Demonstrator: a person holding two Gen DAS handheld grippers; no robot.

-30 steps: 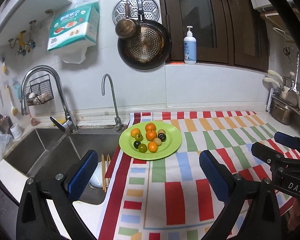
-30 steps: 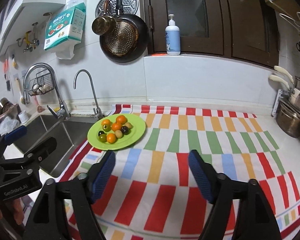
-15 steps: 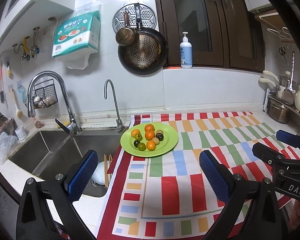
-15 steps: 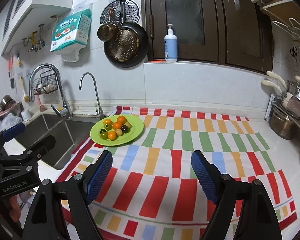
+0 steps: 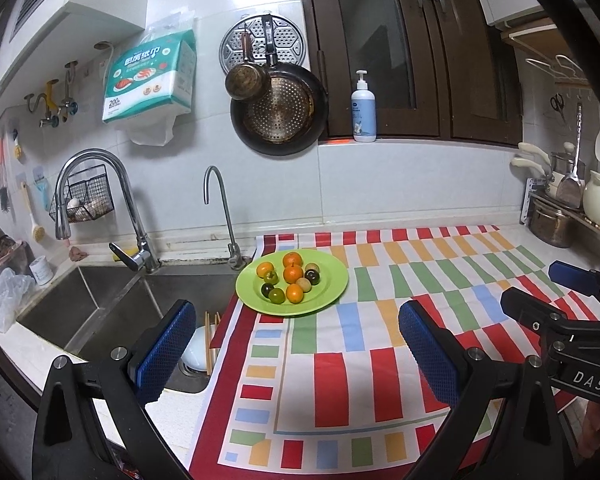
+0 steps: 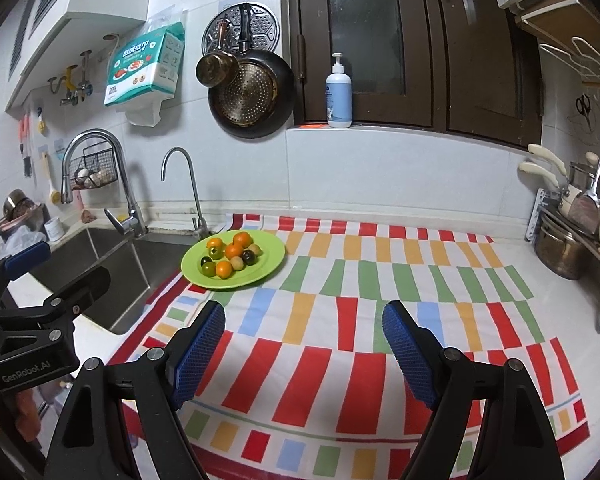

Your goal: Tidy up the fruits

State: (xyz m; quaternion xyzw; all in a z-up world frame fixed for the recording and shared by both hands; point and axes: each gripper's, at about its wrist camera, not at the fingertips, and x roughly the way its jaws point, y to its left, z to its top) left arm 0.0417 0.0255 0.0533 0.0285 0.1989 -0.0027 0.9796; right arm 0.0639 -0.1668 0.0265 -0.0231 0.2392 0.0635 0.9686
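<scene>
A green plate (image 5: 332, 284) sits on the striped cloth (image 5: 340, 380) next to the sink. It holds several small fruits (image 5: 293, 274): orange, green, dark and tan ones. The plate also shows in the right wrist view (image 6: 268, 260) with its fruits (image 6: 234, 251). My left gripper (image 5: 296, 352) is open and empty, held above the cloth's front left, well short of the plate. My right gripper (image 6: 304, 344) is open and empty over the middle of the cloth, to the right of the plate. Each gripper shows at the edge of the other's view.
A steel sink (image 5: 100, 300) with two taps (image 5: 128, 216) lies left of the cloth; chopsticks (image 5: 210, 340) and a white dish rest in it. Pans (image 5: 278, 114) and a soap bottle (image 5: 364, 108) are at the back wall. Pots and utensils (image 5: 560, 216) stand at the right.
Both grippers have drawn back and risen, so the plate looks smaller and farther and more of the cloth's front shows. Both stay open. The fruits have not moved.
</scene>
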